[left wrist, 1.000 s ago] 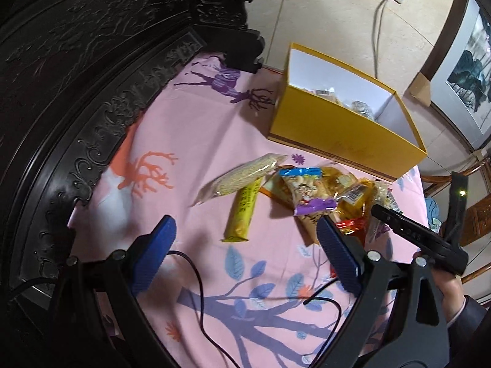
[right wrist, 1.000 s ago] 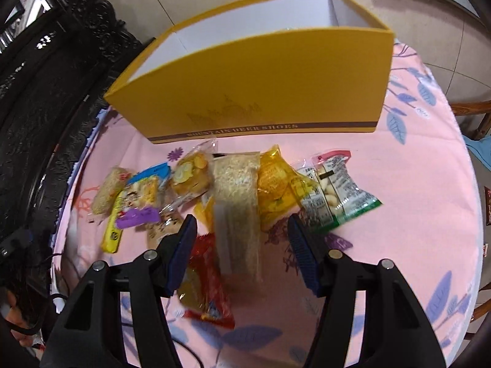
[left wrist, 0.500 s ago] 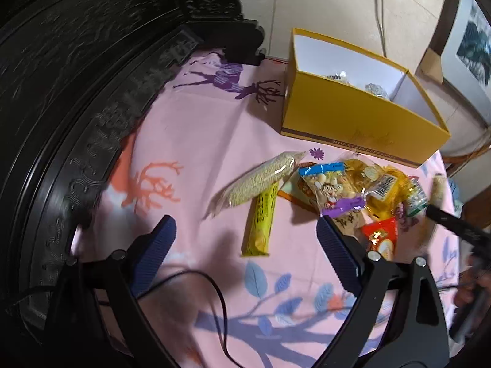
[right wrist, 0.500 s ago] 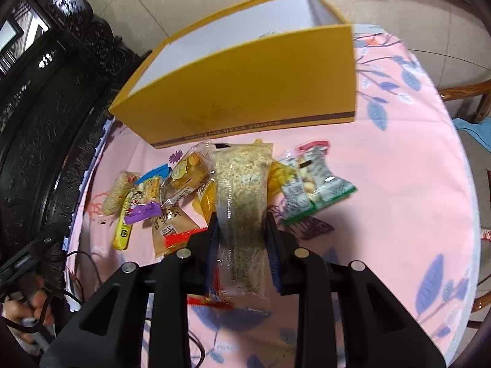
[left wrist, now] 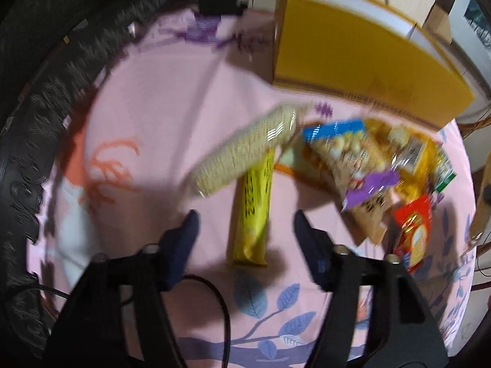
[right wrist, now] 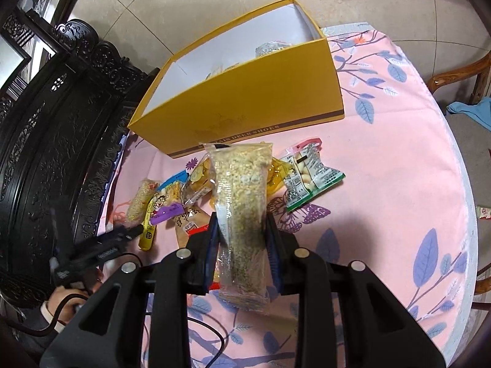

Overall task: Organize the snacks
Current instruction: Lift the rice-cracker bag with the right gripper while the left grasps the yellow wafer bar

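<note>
While my right gripper point(right wrist: 242, 239) clamps the oat pack point(right wrist: 241, 208) above the pile, my left gripper point(left wrist: 245, 230) is closing around the yellow bar point(left wrist: 253, 211) on the cloth point(left wrist: 172, 98); I'd centre it before squeezing, then fill the box point(right wrist: 245, 104).

a home: carved dark wood furniture point(right wrist: 61, 128), tiled floor point(right wrist: 184, 6) (framed picture point(left wrist: 475, 15) too), printed tablecloth point(right wrist: 399, 168).

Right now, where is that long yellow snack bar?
In the left wrist view the yellow snack bar lies flat on the pink tablecloth, between the closing left gripper fingers, its far end under the clear rice-cracker pack.
</note>
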A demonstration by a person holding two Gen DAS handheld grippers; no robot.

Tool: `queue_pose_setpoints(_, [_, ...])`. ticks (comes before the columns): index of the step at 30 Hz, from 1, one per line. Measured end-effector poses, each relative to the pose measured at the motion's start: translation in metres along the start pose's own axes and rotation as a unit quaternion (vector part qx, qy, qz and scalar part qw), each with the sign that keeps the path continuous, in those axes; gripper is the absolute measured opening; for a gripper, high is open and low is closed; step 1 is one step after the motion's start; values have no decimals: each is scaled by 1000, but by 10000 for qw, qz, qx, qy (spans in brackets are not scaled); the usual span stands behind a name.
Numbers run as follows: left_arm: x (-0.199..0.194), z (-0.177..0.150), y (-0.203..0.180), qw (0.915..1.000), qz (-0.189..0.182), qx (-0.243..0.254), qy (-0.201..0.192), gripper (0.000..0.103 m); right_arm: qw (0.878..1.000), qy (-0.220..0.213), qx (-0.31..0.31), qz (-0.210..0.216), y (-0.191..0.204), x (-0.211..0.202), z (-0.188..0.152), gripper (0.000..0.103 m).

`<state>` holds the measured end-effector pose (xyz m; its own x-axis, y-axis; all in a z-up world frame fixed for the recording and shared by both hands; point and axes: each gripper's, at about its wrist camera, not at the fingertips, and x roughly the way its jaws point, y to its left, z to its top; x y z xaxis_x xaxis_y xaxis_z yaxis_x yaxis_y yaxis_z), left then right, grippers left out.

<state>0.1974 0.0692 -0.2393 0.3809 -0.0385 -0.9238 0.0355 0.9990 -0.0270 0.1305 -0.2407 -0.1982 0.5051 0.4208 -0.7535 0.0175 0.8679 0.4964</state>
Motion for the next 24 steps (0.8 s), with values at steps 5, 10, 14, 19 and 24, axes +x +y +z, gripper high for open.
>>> queue_pose_setpoints(5, [24,-2,2,9996,80,-180,181,55,10000,-7,1,20,0,-2,1,29])
queue_pose_setpoints(10, [15,-3,5,9991,-216,-306,209,23,10000,-28,53,52,-2,-5,1,29])
queue_pose_setpoints(14, [-5,-14,3,9982,-468,-356,97,22,9999,-53,51,77,-2,-8,0,29])
queue_pose_setpoints(19, [-42,-28,-6,9963,-776,-331,-149,22,9999,-89,25,136,1,-12,1,29])
queue_pose_setpoints(24, [-72,-28,-14,9939,-973,-312,-405,22,9997,-152,-44,207,7,-18,2,29])
